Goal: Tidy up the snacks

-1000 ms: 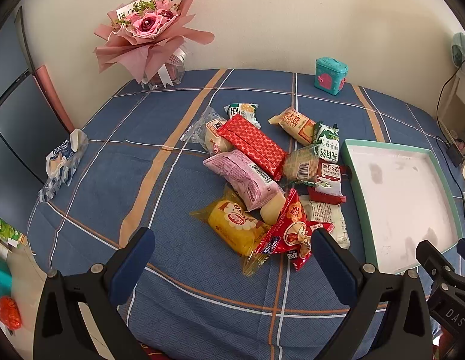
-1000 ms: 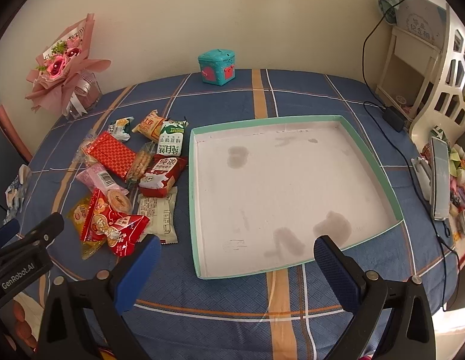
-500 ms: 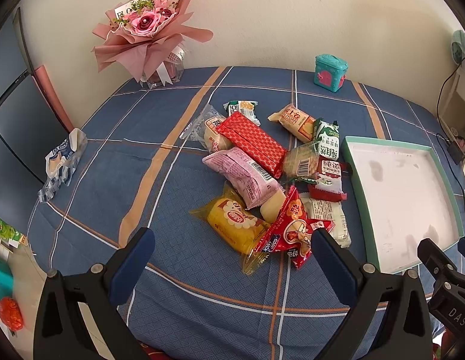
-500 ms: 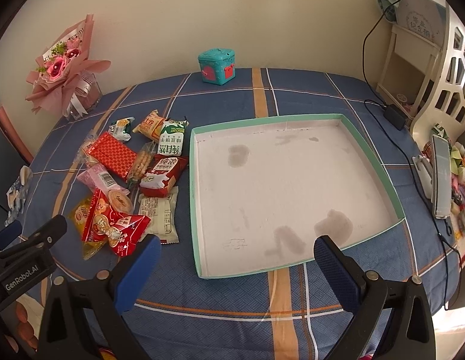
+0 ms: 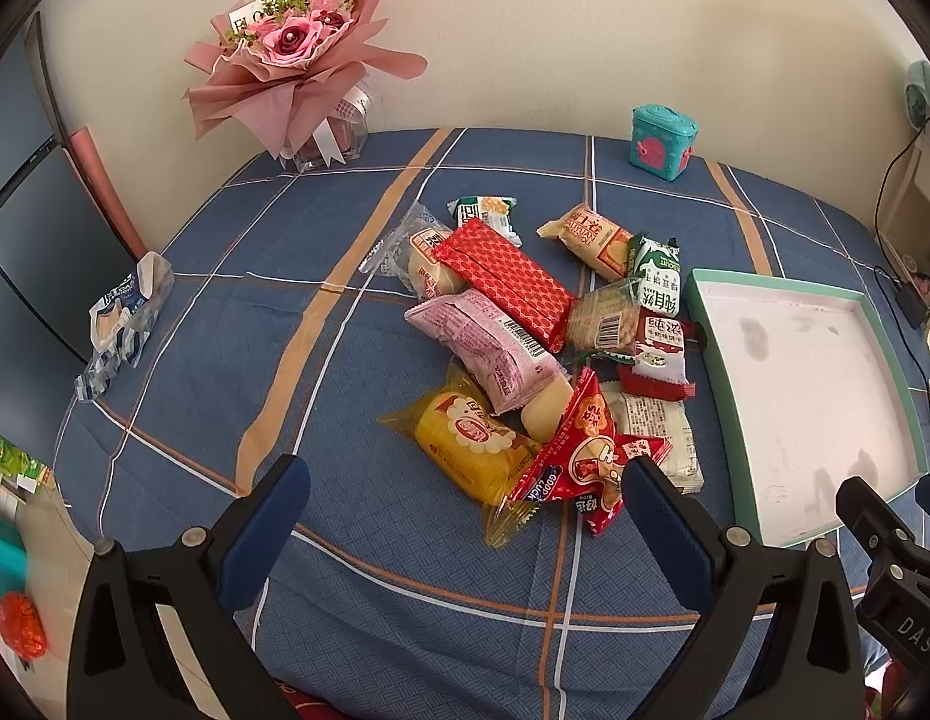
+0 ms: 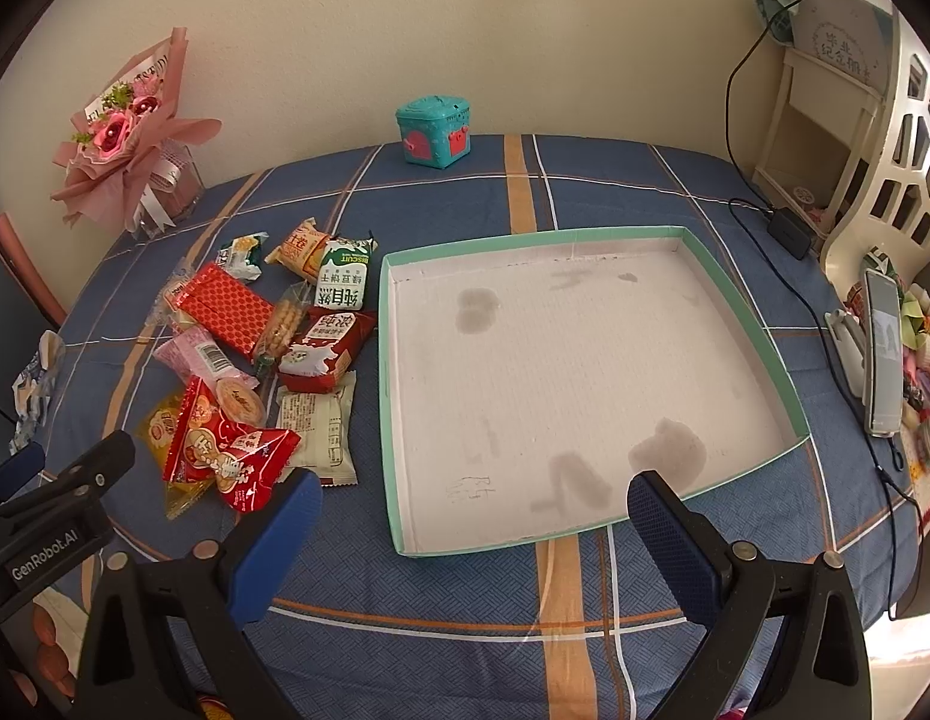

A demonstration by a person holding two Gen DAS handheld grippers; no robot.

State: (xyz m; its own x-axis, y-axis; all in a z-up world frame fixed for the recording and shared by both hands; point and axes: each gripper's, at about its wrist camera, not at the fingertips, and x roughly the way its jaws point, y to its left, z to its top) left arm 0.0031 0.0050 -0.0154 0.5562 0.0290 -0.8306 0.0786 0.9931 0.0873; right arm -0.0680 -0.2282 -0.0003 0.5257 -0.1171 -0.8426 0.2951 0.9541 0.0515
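— Where is there room?
— The tray (image 6: 735, 306) floor lies bare, open from above, and the cloth (image 5: 237, 324) left of the snack pile (image 5: 525, 348) is free.
— What blocks?
— The pile sits just beside the tray's left wall; bouquet (image 5: 291, 60) and teal box (image 6: 434, 131) stand by the wall, well apart.

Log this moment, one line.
phase: pre-grasp | left tool: open, empty, over snacks | right tool: open, empty, over tray | tray: no snacks

round pale snack (image 5: 546, 414) mostly hidden under pink packet (image 5: 486, 348), orange item (image 5: 20, 633) cut off at edge
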